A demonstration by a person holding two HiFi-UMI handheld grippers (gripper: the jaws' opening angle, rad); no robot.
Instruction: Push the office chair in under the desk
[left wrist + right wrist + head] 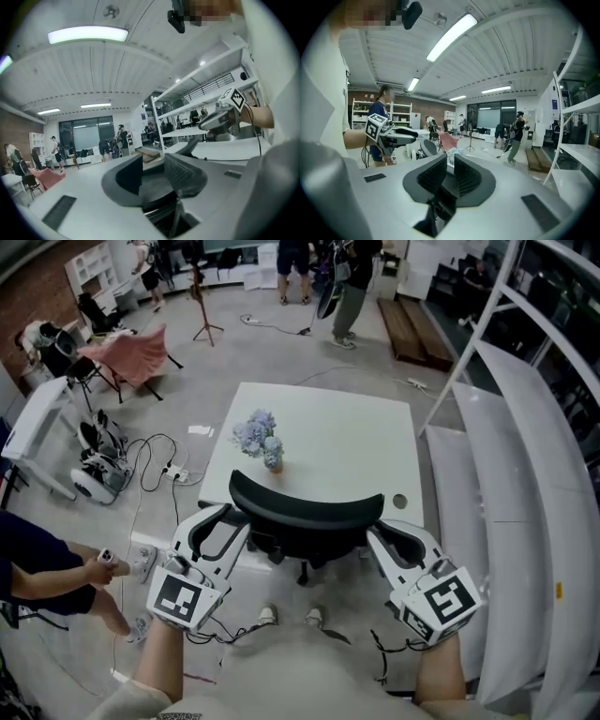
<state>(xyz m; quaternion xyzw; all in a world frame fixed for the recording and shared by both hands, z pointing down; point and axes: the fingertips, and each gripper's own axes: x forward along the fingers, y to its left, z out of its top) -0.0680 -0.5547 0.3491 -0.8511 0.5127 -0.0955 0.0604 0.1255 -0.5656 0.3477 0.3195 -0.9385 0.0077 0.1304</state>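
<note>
The black office chair's curved backrest (pixel 309 507) stands at the near edge of the white desk (pixel 347 427), its seat partly under the desk. My left gripper (pixel 236 514) is at the backrest's left end and my right gripper (pixel 375 529) at its right end, both level with its top. In the left gripper view the left gripper (pixel 152 164) shows a clear gap between its pads with nothing in it. The right gripper (pixel 450 166) in its own view keeps only a narrow gap, also with nothing in it. Whether the tips touch the backrest I cannot tell.
A small vase of pale blue flowers (pixel 265 440) stands on the desk near its front left. A white shelf frame (pixel 525 456) runs along the right. To the left a person (pixel 42 568) crouches near floor cables (pixel 169 465). People (pixel 347 282) stand at the back.
</note>
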